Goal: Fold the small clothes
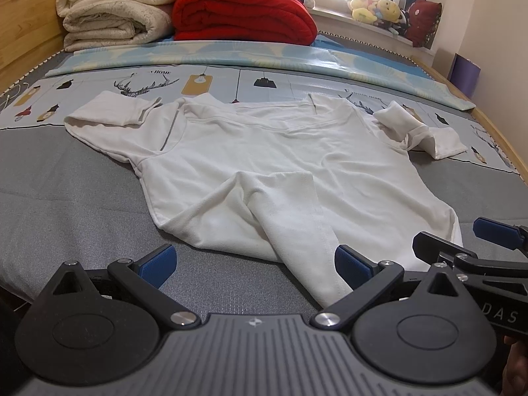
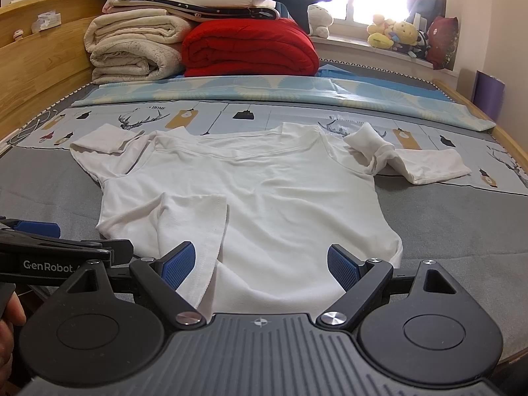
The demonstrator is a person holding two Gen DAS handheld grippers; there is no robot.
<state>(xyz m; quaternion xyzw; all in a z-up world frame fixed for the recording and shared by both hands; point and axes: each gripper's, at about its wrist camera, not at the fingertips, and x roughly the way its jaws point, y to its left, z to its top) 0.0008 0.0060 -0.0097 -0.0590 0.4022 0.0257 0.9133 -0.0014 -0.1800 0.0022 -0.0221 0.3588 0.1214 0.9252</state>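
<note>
A small white long-sleeved shirt (image 1: 264, 165) lies on the grey bed, neckline away from me, its near left hem corner flipped up over the body. It also shows in the right wrist view (image 2: 264, 191). Both sleeves are bunched up by the shoulders. My left gripper (image 1: 254, 264) is open and empty at the near hem, its blue pads either side of the flipped corner (image 1: 290, 217). My right gripper (image 2: 260, 264) is open and empty over the near hem. The right gripper also shows in the left wrist view (image 1: 468, 241), and the left gripper in the right wrist view (image 2: 49, 241).
Folded cream blankets (image 1: 115, 10) and a red quilt (image 1: 244, 13) are stacked at the head of the bed. A patterned mat (image 1: 231, 82) and a blue sheet (image 1: 264, 56) lie beyond the shirt. Plush toys (image 1: 376, 8) sit on the windowsill. A wooden bed frame (image 1: 19, 39) runs along the left.
</note>
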